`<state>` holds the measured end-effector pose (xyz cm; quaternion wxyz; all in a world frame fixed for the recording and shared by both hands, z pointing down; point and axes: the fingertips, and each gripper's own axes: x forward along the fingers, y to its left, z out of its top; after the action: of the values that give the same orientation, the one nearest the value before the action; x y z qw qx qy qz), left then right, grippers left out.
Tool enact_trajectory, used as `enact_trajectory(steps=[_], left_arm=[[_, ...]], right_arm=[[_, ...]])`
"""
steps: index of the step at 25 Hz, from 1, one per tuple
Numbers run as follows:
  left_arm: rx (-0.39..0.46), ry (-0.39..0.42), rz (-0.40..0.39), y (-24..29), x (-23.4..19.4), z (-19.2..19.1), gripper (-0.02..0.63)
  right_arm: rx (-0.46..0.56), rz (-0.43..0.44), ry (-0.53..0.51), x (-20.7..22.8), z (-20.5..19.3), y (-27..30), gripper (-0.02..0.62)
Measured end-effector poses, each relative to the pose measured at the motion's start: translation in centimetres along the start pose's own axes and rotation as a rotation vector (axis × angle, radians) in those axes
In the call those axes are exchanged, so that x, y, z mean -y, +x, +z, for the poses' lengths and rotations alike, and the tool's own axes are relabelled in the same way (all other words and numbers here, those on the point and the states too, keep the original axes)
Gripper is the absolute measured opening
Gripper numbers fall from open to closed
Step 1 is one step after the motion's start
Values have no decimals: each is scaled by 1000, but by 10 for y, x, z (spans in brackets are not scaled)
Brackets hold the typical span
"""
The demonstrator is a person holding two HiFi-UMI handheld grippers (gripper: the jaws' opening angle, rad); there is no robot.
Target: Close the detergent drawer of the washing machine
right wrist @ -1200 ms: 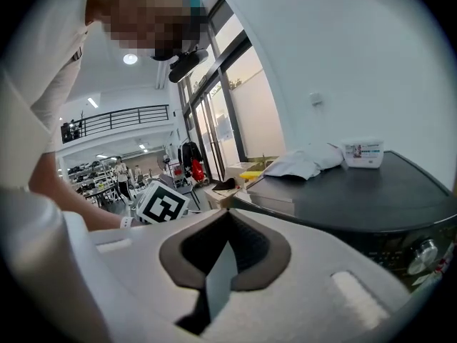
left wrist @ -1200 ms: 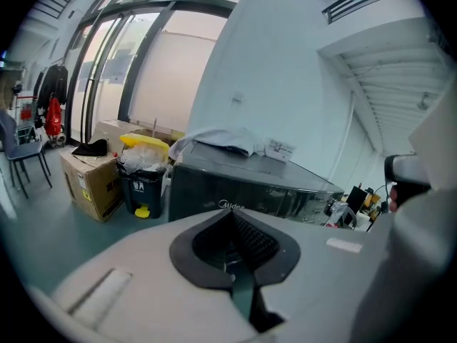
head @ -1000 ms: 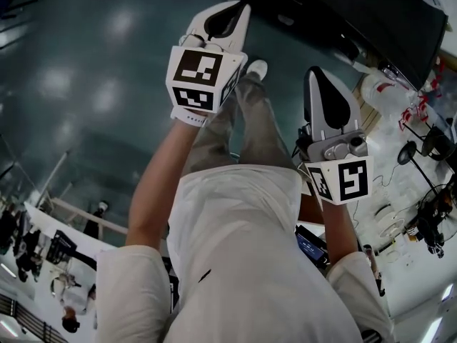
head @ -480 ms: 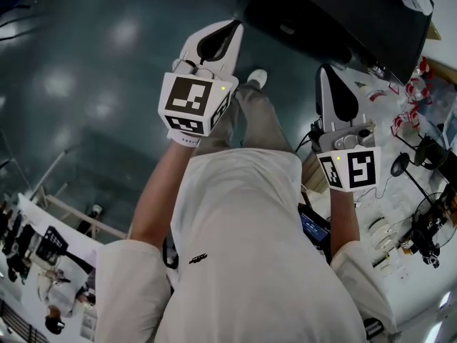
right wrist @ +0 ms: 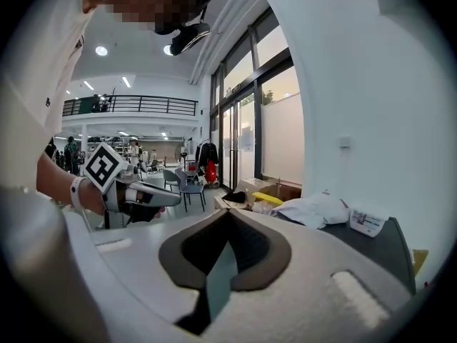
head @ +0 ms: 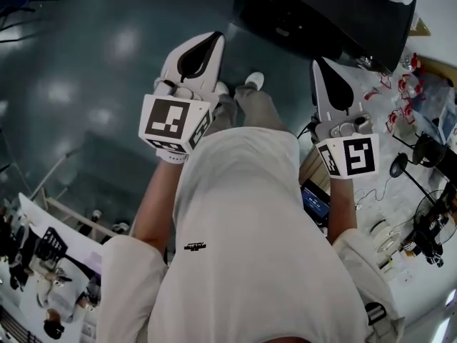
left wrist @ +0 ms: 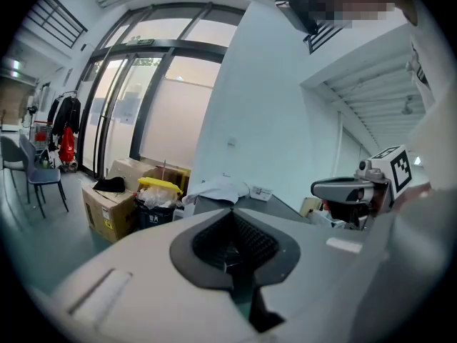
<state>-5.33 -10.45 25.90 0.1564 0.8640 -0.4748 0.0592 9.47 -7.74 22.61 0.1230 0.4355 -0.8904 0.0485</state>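
No washing machine or detergent drawer can be made out in any view. In the head view my left gripper (head: 202, 46) is held out over the dark floor, jaws together with nothing between them. My right gripper (head: 323, 68) is level with it on the right, near the edge of a dark-topped unit (head: 321, 13), also shut and empty. The left gripper view shows its own closed jaws (left wrist: 232, 252) with the right gripper (left wrist: 350, 190) beside them. From the right gripper view (right wrist: 225, 252), the left gripper (right wrist: 143, 195) is off to the left.
A white bench (head: 421, 191) with cables and small parts runs along the right. Ahead lie a grey surface (left wrist: 275, 207) with a white cloth (left wrist: 218, 188), cardboard boxes (left wrist: 107, 206), a yellow-lidded bin (left wrist: 158, 186) and a chair (left wrist: 36, 177). The person's legs and shoes (head: 253, 81) are below.
The left gripper has drifted left and lower in the head view. The right gripper has stayed at about the same spot. Both have stayed shut and empty.
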Motion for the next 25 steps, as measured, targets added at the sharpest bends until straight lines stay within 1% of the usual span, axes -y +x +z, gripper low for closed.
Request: enact_trajectory(steps=[6, 11, 17, 22, 25], left_arm=[[58, -4, 28, -37, 0, 26, 17], [87, -7, 52, -61, -1, 41, 17], [134, 2, 72, -74, -2, 55, 17], [159, 1, 67, -81, -1, 61, 17], [162, 1, 60, -83, 2, 60, 17]], right_arm=[[27, -32, -17, -2, 22, -15, 2], [48, -35, -35, -10, 34, -25, 2], [71, -46, -39, -11, 42, -33, 2], [106, -65, -24, -14, 51, -40, 2], [107, -68, -38, -20, 52, -48, 2]])
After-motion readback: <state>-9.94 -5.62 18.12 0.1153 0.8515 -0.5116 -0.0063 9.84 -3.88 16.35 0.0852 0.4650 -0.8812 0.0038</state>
